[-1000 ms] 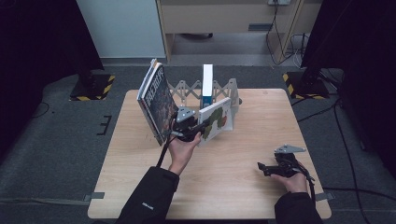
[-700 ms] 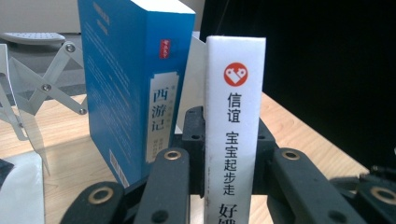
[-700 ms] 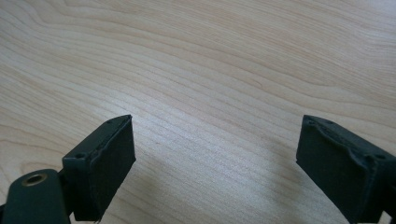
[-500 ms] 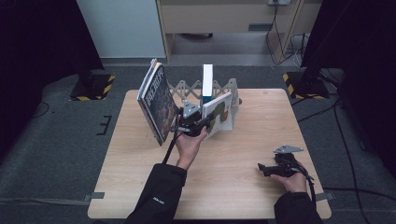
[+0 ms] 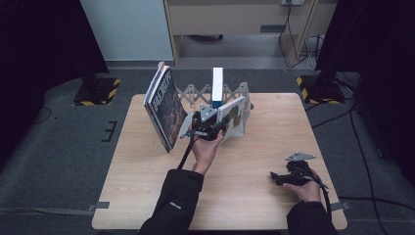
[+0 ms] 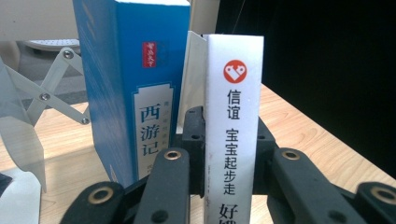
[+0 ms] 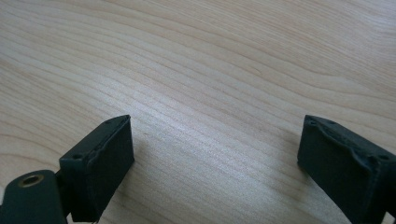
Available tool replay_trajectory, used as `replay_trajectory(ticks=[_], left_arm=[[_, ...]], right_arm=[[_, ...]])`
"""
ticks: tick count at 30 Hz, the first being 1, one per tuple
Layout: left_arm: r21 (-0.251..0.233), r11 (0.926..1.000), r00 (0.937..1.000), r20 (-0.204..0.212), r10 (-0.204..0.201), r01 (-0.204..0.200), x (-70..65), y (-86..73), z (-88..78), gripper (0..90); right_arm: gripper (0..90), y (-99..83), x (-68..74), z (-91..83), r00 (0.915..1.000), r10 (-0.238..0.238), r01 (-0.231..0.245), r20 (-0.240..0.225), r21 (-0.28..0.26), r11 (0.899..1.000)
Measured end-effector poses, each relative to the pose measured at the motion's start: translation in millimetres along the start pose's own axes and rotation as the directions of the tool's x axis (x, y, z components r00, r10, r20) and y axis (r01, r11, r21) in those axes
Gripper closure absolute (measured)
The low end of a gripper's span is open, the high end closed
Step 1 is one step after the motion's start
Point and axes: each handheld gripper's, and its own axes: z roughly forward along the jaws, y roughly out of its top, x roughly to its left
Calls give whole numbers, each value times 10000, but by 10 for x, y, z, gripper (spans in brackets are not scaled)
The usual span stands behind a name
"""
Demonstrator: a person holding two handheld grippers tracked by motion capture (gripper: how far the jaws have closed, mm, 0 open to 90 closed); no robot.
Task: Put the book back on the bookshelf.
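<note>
Clamping the white book [image 6: 232, 130] by its spine, the left claw [image 5: 209, 128] holds it just right of the blue book [image 6: 135, 88]. The right claw [image 7: 215, 172] gapes wide over bare desk [image 7: 210, 70], near right.

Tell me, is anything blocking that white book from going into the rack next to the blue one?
Nothing visible does. The left gripper holds the white book upright, just beside the blue book in the rack, with a narrow open gap between them.

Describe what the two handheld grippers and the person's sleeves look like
Both the left gripper and the right gripper are black, each topped by a grey three-cornered plate and trailing a black cable. Close up, the right gripper's fingers are blocky, matte black pads. The person wears black sleeves; the left one carries small white lettering.
</note>
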Motion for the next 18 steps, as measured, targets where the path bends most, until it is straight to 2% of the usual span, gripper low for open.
replay_trajectory(ticks=[3,7,18], left_arm=[[-9,10000,10000,-37,-8,8,-17,-22,43,740],[60,9998,9995,-257,209,-207,-47,-56,111,740],[275,9993,9986,-471,248,-235,-87,-173,259,740]], right_arm=[[104,-2,7,2,10000,-20,20,48,-7,10000],[96,-5,10,8,9999,-115,115,72,-28,9999],[86,-6,14,12,9999,-131,131,62,-38,9999]])
